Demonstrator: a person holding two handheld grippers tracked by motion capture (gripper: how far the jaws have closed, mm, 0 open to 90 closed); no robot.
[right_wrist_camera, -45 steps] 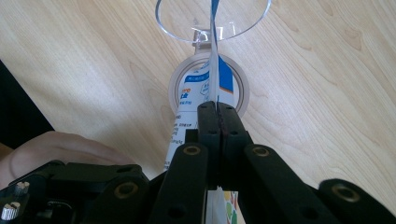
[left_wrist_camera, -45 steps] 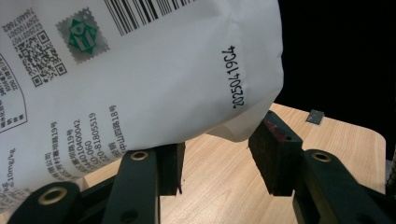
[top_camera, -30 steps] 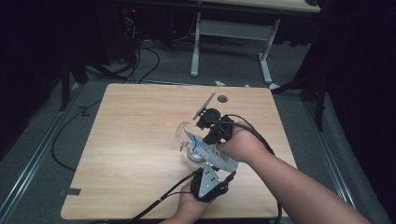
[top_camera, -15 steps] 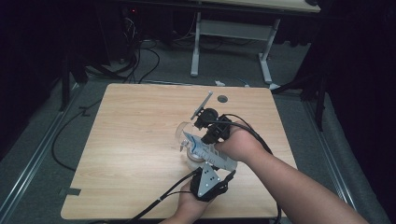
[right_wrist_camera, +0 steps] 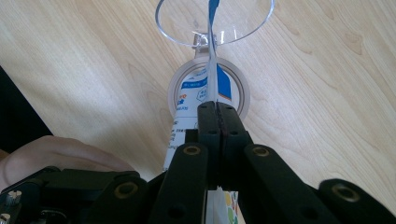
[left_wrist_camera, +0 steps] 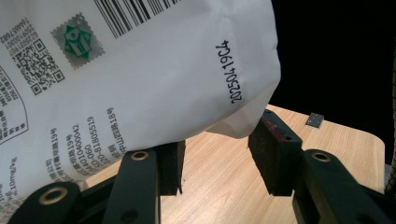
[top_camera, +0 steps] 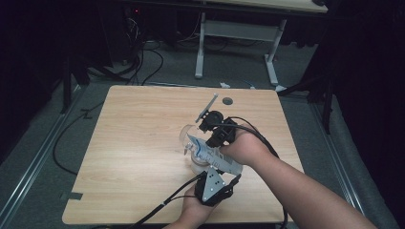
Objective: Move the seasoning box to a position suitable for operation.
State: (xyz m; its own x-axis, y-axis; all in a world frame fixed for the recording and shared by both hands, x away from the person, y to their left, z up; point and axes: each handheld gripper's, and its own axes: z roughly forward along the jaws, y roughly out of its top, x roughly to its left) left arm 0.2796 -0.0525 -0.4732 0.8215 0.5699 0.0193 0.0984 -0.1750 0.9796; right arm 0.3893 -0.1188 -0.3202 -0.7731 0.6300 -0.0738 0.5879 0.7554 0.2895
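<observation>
The wooden table (top_camera: 138, 157) carries the whole job, and the work sits a little toward four o'clock from its middle in the high view. There the white printed pouch (top_camera: 210, 153) lies slanted, its long axis running from about five o'clock, nearer the person, up to eleven o'clock, where its narrow end tips over the clear glass (top_camera: 188, 135). In the right gripper view the pouch is seen edge-on, a thin line rising toward twelve o'clock from the jaws, across a pale ring-shaped item (right_wrist_camera: 209, 93) on the wood and on to the rim of the glass (right_wrist_camera: 215, 21). The right gripper (right_wrist_camera: 217, 108) has its jaws pressed together on that thin edge, so it carries the upper part of the pouch and is the hand nearer the glass. The left gripper (left_wrist_camera: 215, 156), at six o'clock from the pouch in the high view, holds its jaws apart; the rounded bottom of the pouch (left_wrist_camera: 154, 70) hangs just above and partly over the gap, and whether the pads touch it I cannot tell. My judgement is that pouring turns on keeping the narrow end lined up over the glass mouth while the low end is lifted.
</observation>
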